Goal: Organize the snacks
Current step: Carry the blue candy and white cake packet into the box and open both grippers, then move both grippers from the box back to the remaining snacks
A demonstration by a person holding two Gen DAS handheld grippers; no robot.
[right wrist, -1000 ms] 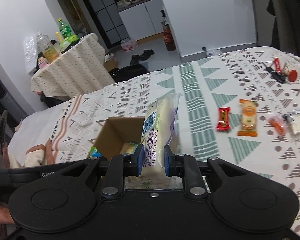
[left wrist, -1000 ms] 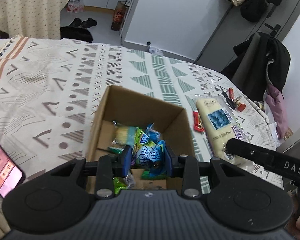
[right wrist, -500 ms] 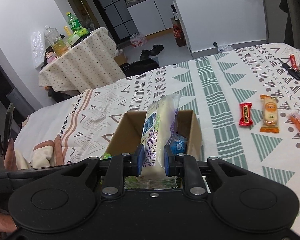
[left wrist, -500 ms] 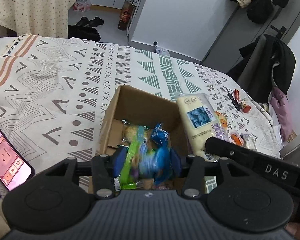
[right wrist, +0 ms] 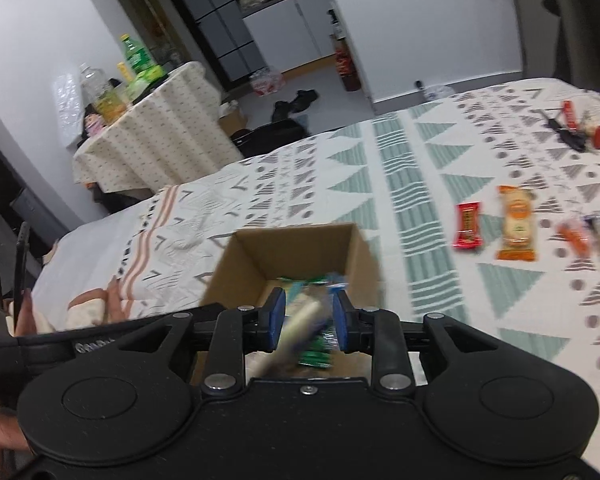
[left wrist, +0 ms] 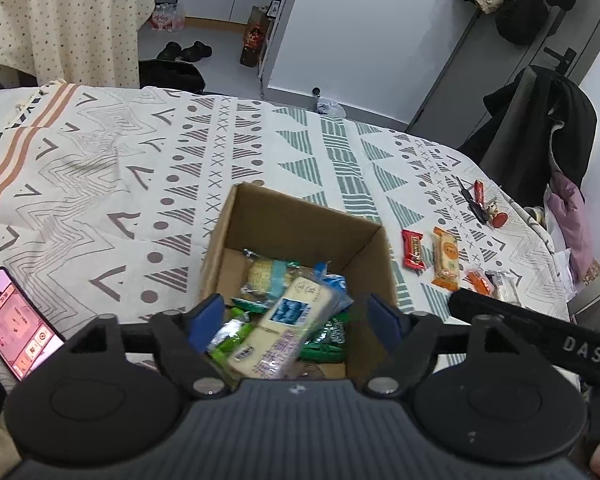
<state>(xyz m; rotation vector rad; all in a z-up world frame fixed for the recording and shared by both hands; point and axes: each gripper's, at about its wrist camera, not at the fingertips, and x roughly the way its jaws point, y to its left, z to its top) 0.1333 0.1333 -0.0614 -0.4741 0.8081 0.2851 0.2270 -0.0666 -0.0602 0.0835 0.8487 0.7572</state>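
Note:
An open cardboard box [left wrist: 300, 216] [right wrist: 296, 248] stands on the patterned bedspread and holds several snack packets. A long pale cake pack [left wrist: 288, 320] lies slanted on top of them; in the right wrist view this cake pack [right wrist: 300, 316] is a blur just below the fingers. My left gripper [left wrist: 295, 320] hovers over the box's near edge, open wide and empty. My right gripper [right wrist: 309, 320] is over the same box, open, with the pack loose between its jaws. A red bar [left wrist: 413, 249] [right wrist: 468, 226] and an orange packet [left wrist: 446, 258] [right wrist: 517, 228] lie to the right of the box.
Two smaller packets [left wrist: 488, 282] lie further right, with keys [left wrist: 480, 204] beyond them near the bed edge. A lit phone [left wrist: 18, 336] lies at the left. A chair with dark coats [left wrist: 548, 128] stands past the right edge. A hand [right wrist: 116, 300] rests on the bedspread.
The left gripper opened and let its blue-green packet fall into the box. The right gripper carried the cake pack over the box and let go; the pack dropped in.

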